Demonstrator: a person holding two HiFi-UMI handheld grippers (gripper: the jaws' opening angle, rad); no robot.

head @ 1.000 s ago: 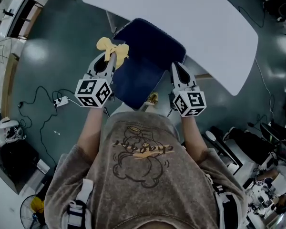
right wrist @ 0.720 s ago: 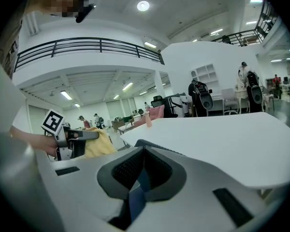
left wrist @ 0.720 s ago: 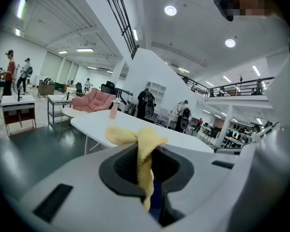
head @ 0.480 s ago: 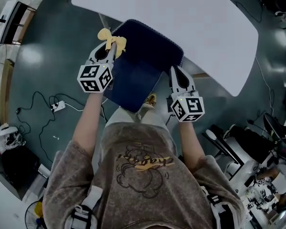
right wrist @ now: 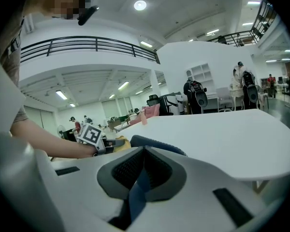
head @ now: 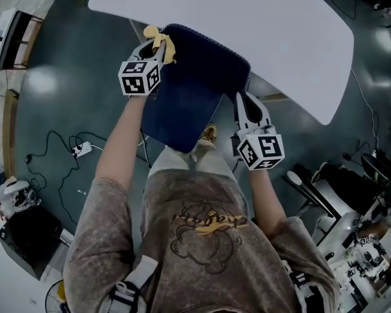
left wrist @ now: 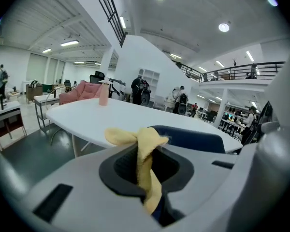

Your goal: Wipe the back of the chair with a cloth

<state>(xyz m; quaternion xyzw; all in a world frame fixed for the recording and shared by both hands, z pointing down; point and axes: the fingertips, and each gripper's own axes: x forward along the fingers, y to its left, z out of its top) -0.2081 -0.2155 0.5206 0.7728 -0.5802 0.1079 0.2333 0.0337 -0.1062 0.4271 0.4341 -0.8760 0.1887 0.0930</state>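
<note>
— Why hold the chair (head: 197, 77)?
— Your right hand-held gripper (head: 242, 98) clamps its edge, likely to steady it; your left hand-held gripper (head: 156, 48) pinches the cloth (head: 163, 42) at the back's top corner, ready to wipe.

Mottled grey-brown T-shirt (head: 202, 240) with a cartoon print; pale left tongs (head: 156, 47) and right tongs (head: 240, 98) bear black-and-white marker cubes (head: 141, 77) (head: 260, 150).
</note>
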